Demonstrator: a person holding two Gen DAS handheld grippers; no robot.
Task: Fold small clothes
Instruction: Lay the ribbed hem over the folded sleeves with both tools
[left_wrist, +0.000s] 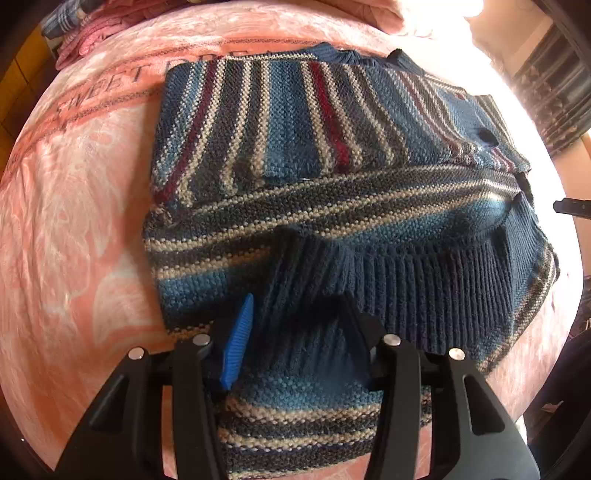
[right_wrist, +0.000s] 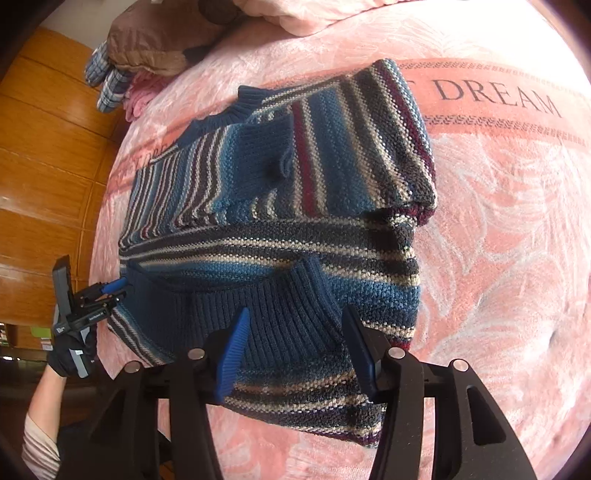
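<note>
A knitted sweater (left_wrist: 295, 122) (right_wrist: 314, 166) with blue, beige and dark red stripes lies on a pink blanket (left_wrist: 74, 221) (right_wrist: 498, 240) lettered "SWEET DREAM". Its lower part is folded up, so the dark ribbed hem (left_wrist: 424, 288) (right_wrist: 280, 314) lies across the body. My left gripper (left_wrist: 297, 347) stands open at the near fold, its blue pads wide apart with bunched ribbed knit between them. It also shows in the right wrist view as the left gripper (right_wrist: 112, 290) at the sweater's left edge. My right gripper (right_wrist: 299, 350) is open too, straddling the hem and the striped fold.
A pile of pink and plaid clothes (left_wrist: 81, 33) (right_wrist: 110, 81) and a brown cushion (right_wrist: 159, 40) sit at the blanket's far end. Wooden panelling (right_wrist: 44, 166) lies to the left. A gloved hand (right_wrist: 72, 356) with a striped sleeve (right_wrist: 37, 446) holds the left gripper.
</note>
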